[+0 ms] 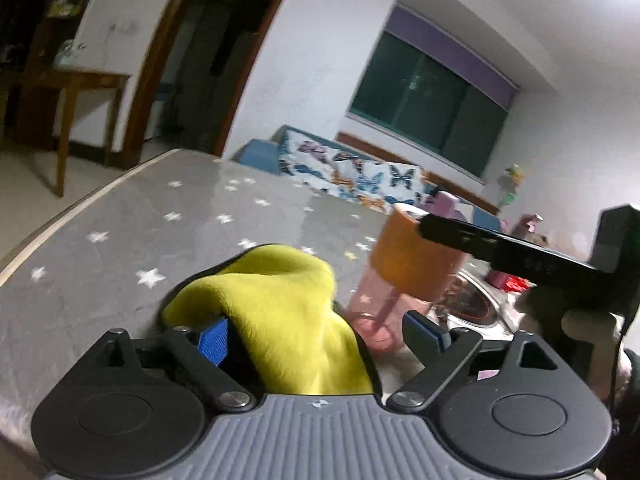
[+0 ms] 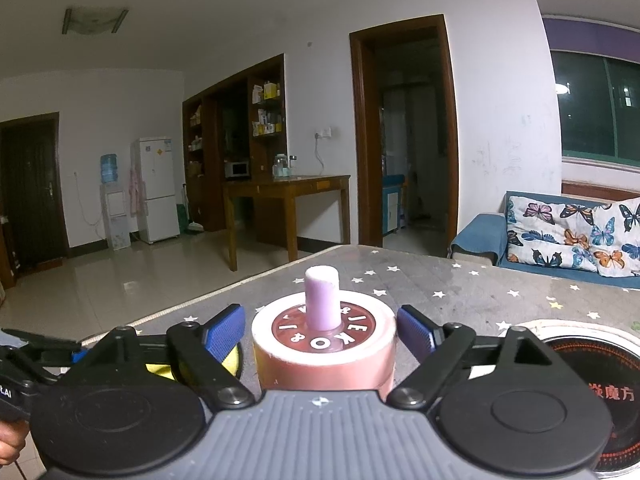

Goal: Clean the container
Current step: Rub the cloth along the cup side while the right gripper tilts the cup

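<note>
Fingers of the right gripper (image 2: pixel 320 330) stand spread on either side of the pink container (image 2: pixel 324 354), pads not touching its lid. Container sits upright on the grey star-patterned table (image 2: pixel 460 292). Left gripper (image 1: pixel 316 330) has a yellow cloth (image 1: pixel 280 320) draped between parted fingers; real grip unclear. Induction cooker (image 2: pixel 580 384) just right.

Home living room: sofa (image 2: pixel 560 240), fridge (image 2: pixel 157 190), shelves (image 2: pixel 236 128).

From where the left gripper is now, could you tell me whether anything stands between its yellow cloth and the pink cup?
Nothing visible blocks it. The yellow cloth in the left gripper sits just left of the pink cup, with only bare table between. The right gripper reaches the cup from its far side.
</note>
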The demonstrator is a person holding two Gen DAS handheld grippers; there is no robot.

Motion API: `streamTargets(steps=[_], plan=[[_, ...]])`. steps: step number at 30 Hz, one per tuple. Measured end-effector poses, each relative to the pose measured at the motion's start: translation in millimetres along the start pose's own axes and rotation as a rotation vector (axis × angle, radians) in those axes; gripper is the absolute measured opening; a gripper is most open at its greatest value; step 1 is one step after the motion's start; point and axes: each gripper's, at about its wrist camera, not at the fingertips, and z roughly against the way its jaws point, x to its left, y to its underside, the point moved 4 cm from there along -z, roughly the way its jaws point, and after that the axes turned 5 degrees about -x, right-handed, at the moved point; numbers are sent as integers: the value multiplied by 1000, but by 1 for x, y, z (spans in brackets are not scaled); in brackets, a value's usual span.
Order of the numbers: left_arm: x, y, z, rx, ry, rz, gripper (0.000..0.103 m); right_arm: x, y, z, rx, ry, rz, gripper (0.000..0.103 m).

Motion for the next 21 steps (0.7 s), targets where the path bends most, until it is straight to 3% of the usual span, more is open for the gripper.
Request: streamTargets(steps=[5,7,11,13,16,21], plan=[[31,-10,-7,3,8,233,91,-2,0,0,2,2,-4,85],[39,-14,-14,5,-14,270,90,-2,1,0,3,2,-6,85],[42,-23,-27,18,-55,229,79,-9,-2,1,10,3,-45,85],[42,-26,-35,27,-64,189,54,-14,-4,2,17,0,-69,85],[35,-33,-48,42,-75,111,39,-26,-9,3,27,-24,-121,85],[10,-42,-65,35,-41,-18,32,-31,-9,3,28,-25,-133,85]])
